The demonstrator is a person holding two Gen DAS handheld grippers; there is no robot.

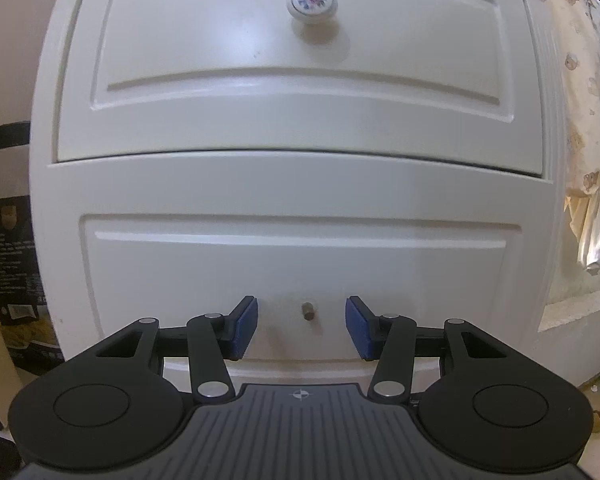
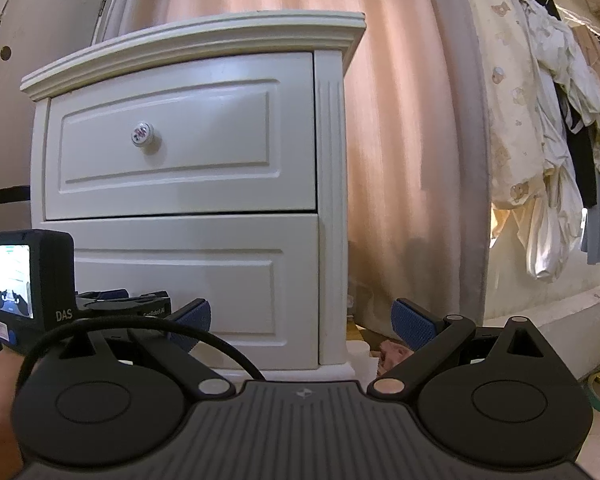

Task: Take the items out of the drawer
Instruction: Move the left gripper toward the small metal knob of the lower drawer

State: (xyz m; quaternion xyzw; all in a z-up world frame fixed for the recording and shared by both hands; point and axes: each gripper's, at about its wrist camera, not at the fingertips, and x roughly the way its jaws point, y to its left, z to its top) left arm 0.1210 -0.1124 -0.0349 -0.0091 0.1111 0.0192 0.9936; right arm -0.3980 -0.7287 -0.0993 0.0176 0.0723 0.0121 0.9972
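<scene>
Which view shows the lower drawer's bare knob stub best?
The left wrist view: the stub sits dead ahead, sharp, between the left tool's open pads, untouched. In the right wrist view the lower drawer shows, but the left tool and its camera cover the stub's spot.

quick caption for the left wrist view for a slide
Left gripper open around the bare knob post of the closed lower drawer, below the floral-knobbed upper drawer.
</scene>
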